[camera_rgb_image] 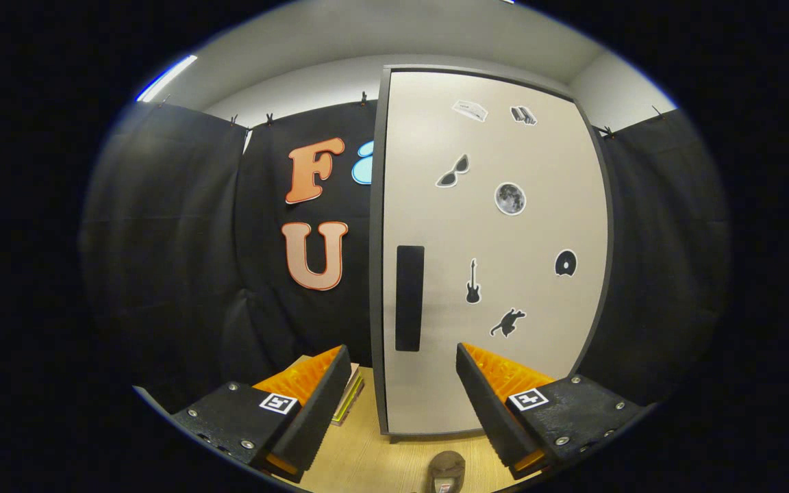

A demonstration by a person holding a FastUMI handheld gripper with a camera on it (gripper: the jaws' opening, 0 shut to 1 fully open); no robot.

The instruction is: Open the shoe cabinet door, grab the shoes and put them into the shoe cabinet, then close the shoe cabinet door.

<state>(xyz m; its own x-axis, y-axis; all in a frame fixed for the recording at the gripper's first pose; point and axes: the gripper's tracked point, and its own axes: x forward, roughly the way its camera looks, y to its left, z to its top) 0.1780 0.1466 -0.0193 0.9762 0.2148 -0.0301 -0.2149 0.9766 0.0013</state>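
Observation:
A tall shoe cabinet (490,260) stands beyond my fingers with its pale door shut. A dark upright handle (409,298) sits near the door's left edge, just above the gap between my fingers. Several small stickers dot the door. My gripper (401,363) is open, holding nothing, still apart from the door. On the wooden floor between and below the fingers lies the toe of a dark shoe (446,471), mostly cut off from sight.
A flat stack of book-like things (348,399) lies on the wooden floor (367,459) left of the cabinet, partly behind my left finger. Black cloth walls close in the booth on both sides and behind.

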